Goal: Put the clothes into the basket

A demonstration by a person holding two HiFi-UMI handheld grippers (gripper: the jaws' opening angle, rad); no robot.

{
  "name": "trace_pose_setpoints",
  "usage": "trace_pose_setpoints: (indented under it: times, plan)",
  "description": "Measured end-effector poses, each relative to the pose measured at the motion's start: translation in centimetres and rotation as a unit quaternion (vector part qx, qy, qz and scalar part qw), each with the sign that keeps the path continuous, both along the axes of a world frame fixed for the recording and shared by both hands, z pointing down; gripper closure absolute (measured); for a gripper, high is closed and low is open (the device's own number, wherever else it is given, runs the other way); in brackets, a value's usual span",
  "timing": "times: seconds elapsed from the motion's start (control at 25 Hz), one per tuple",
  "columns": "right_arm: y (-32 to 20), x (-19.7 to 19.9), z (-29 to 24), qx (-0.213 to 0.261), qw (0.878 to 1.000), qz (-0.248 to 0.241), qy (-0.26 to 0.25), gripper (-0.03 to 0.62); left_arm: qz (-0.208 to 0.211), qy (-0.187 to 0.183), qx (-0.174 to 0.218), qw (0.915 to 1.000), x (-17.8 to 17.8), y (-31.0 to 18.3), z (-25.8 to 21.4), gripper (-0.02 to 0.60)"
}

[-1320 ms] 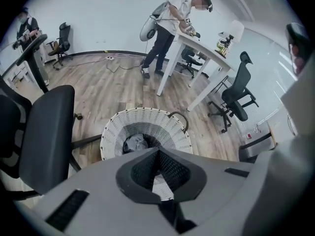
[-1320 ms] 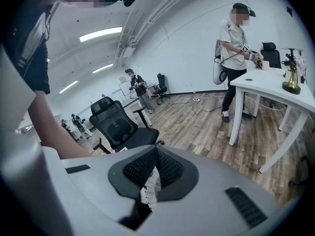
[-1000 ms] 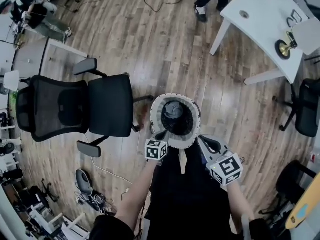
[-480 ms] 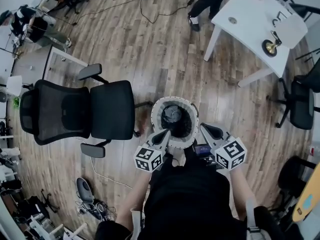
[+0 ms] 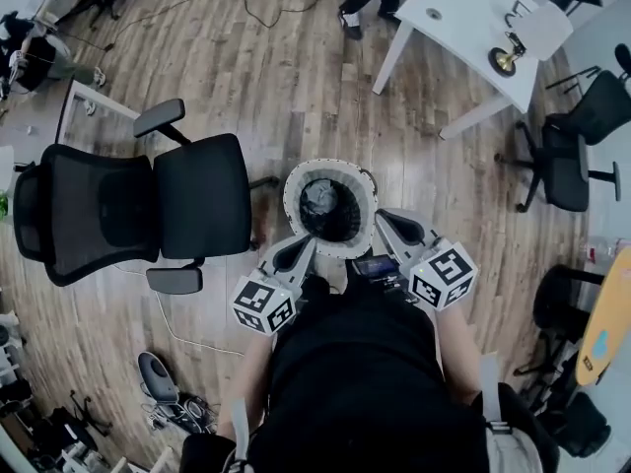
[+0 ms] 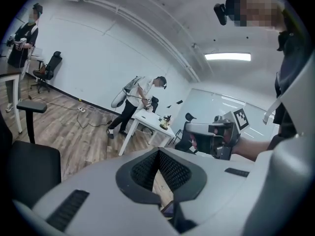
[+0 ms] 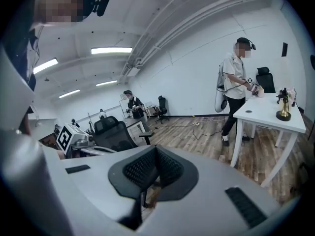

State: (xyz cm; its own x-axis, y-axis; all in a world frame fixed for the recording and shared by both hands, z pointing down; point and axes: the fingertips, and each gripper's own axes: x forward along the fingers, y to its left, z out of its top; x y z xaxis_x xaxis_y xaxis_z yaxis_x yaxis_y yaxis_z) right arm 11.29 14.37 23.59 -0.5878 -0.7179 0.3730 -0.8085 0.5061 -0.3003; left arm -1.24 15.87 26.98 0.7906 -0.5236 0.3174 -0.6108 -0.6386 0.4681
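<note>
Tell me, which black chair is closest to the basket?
The big mesh-backed chair on the picture's left, its seat right beside the basket. The chair at the right edge and the chair at lower right stand much farther away.

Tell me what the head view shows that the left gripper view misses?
Only the head view shows the round white-rimmed basket on the wooden floor, with dark clothes inside it. Only the left gripper view shows the long ceiling light overhead. Both show the white table, the brass-coloured ornament standing on it, and the right claw with its square-marker cube.
</note>
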Motion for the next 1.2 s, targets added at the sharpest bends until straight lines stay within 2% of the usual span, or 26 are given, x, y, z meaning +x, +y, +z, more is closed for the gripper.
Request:
trace_pose_setpoints:
  times: [0.32, 0.56, 0.88, 1.2]
  plan:
    - [3.5, -4.2, -2.9, 0.030, 0.999, 0.001, -0.021, 0.579, 0.033, 0.037, 0.042, 0.9979, -3.5, 2.3, -4.3, 0.571]
    - [5.1, -6.0, -2.6, 0.032, 0.999, 0.011, -0.004, 0.579, 0.046, 0.043, 0.037, 0.9973, -5.9, 3.6, -4.0, 0.571]
    - [4.8, -7.4, -2.0, 0.029, 1.000, 0.009, 0.009, 0.579, 0.038, 0.039, 0.033, 0.9980, -7.5, 3.6, -3.5, 0.571]
    - [3.9, -7.4, -1.7, 0.027, 0.999, -0.009, 0.031, 0.579, 0.037, 0.039, 0.025, 0.9982, -6.8, 2.5, -3.0, 0.571]
